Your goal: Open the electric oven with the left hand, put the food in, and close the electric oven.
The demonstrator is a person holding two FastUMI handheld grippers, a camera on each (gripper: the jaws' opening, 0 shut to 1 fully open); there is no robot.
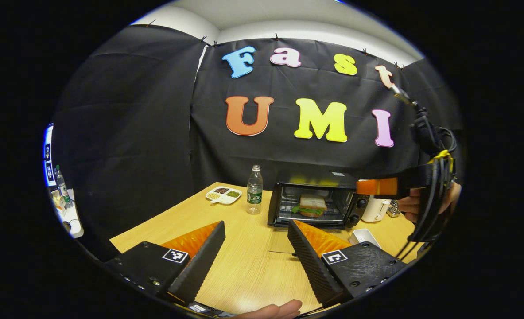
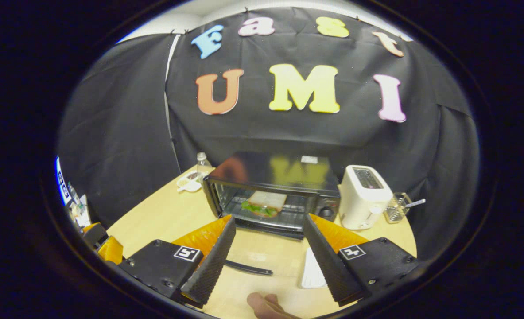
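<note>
A light wooden table [image 1: 244,261] carries everything in the scene. Near its far edge stands a black electric oven [image 1: 315,199] with its glass door dropped open, the door lying flat toward the viewer with its dark handle [image 2: 248,268] nearest the camera in the right gripper view. Inside, on the wire rack, lies the food: a sandwich of pale bread with green lettuce showing at its edge [image 1: 311,205]; in the right gripper view the same sandwich sits in the middle of the cavity [image 2: 264,204].

Just beside the oven's knob side stands a white two-slot toaster [image 2: 362,196], and past that a small wire basket with a utensil in it [image 2: 399,208]. On the oven's other side stands a clear plastic water bottle with a green label [image 1: 254,190], and near it a white divided dish holding beans and seeds [image 1: 223,195]. A small white rectangular tray [image 1: 364,237] lies on the table in front of the oven's knobs.

The left gripper [image 1: 256,248] hangs above the table short of the oven, its jaws spread wide with nothing between them. The right gripper [image 2: 268,252] is likewise spread wide and empty, facing the open oven; in the left gripper view it appears at the right edge, held by a hand [image 1: 410,206].
</note>
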